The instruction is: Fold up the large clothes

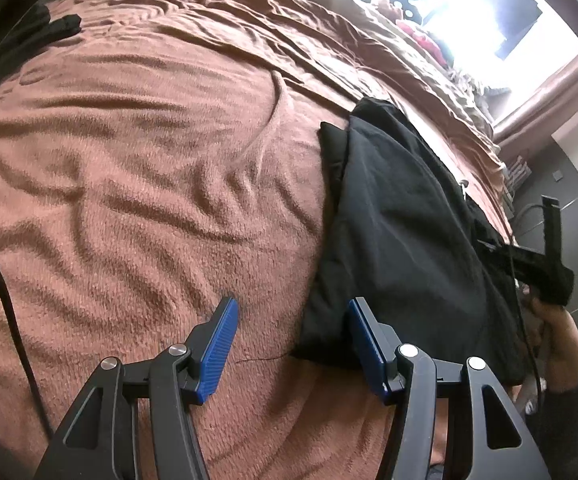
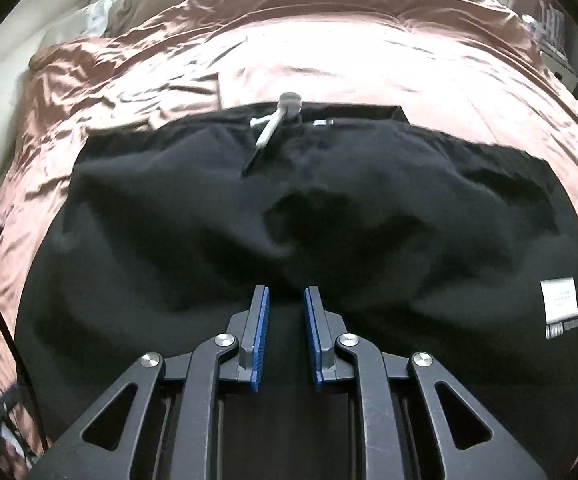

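A large black garment (image 1: 405,232) lies folded on the bed, right of centre in the left wrist view. My left gripper (image 1: 291,326) is open and empty, just before the garment's near corner, its right finger over the cloth edge. In the right wrist view the black garment (image 2: 289,220) fills the middle, with a white drawstring (image 2: 269,130) near its far edge and a white label (image 2: 560,300) at the right. My right gripper (image 2: 287,304) stands over the garment's near edge with its jaws narrowly apart; cloth bunches up just in front of them.
The bed is covered by a brown fleece blanket (image 1: 129,160) and a pink satin duvet (image 2: 329,52). A black cable (image 1: 5,300) runs along the left. Another dark item (image 1: 55,26) lies far left. A bright window (image 1: 469,0) and dark wall (image 1: 577,184) are at the right.
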`<state>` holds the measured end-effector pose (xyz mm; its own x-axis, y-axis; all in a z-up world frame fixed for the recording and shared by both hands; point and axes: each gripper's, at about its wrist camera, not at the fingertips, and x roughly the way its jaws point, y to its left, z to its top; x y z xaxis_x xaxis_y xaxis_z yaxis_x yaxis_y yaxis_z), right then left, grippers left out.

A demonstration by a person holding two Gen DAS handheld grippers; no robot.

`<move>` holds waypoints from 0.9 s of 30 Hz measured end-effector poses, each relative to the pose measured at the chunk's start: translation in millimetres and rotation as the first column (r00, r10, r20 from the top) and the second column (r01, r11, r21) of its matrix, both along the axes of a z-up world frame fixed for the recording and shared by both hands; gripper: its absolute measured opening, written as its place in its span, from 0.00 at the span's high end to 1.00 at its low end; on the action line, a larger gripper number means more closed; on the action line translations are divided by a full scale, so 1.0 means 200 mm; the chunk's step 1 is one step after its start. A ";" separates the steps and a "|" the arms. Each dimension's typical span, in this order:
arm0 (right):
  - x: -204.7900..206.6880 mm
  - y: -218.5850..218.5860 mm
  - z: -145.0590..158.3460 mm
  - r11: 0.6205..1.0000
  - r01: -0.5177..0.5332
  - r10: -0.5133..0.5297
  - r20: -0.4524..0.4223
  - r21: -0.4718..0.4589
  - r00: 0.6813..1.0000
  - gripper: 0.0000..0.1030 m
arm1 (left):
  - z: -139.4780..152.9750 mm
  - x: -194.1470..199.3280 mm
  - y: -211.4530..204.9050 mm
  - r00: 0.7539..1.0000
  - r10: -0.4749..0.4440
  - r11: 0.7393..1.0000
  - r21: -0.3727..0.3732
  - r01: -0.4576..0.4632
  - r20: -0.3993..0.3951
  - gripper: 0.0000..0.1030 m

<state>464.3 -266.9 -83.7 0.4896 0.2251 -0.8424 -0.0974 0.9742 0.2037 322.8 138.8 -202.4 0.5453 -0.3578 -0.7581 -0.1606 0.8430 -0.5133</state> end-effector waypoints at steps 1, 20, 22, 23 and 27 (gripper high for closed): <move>0.03 0.01 -0.01 1.000 0.001 -0.001 -0.001 0.001 1.000 0.86 | 0.00 0.00 0.01 1.000 0.002 1.000 -0.014 -0.002 -0.002 0.43; -0.47 -0.11 0.10 0.982 -0.108 0.095 0.091 0.156 0.991 0.86 | -0.06 0.10 -0.01 0.992 -0.041 0.958 -0.286 0.004 -0.123 0.39; -0.54 -0.12 0.08 0.979 -0.112 0.098 0.088 0.172 0.991 0.86 | -0.08 0.12 -0.03 0.991 -0.041 0.951 -0.310 -0.001 -0.130 0.39; -0.57 -0.13 0.06 0.978 -0.110 0.097 0.082 0.179 0.992 0.86 | -0.10 0.13 -0.04 0.989 -0.035 0.944 -0.330 -0.014 -0.141 0.39; -0.64 -0.17 0.01 0.974 -0.103 0.095 0.048 0.200 0.994 0.86 | -0.05 0.12 -0.05 0.993 -0.004 0.940 -0.340 -0.037 -0.119 0.43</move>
<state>336.1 -301.2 -81.6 0.4870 0.4378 -0.7557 -0.2028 0.8983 0.3898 346.8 127.9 -212.1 0.4687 -0.5976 -0.6506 -0.2489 0.6173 -0.7463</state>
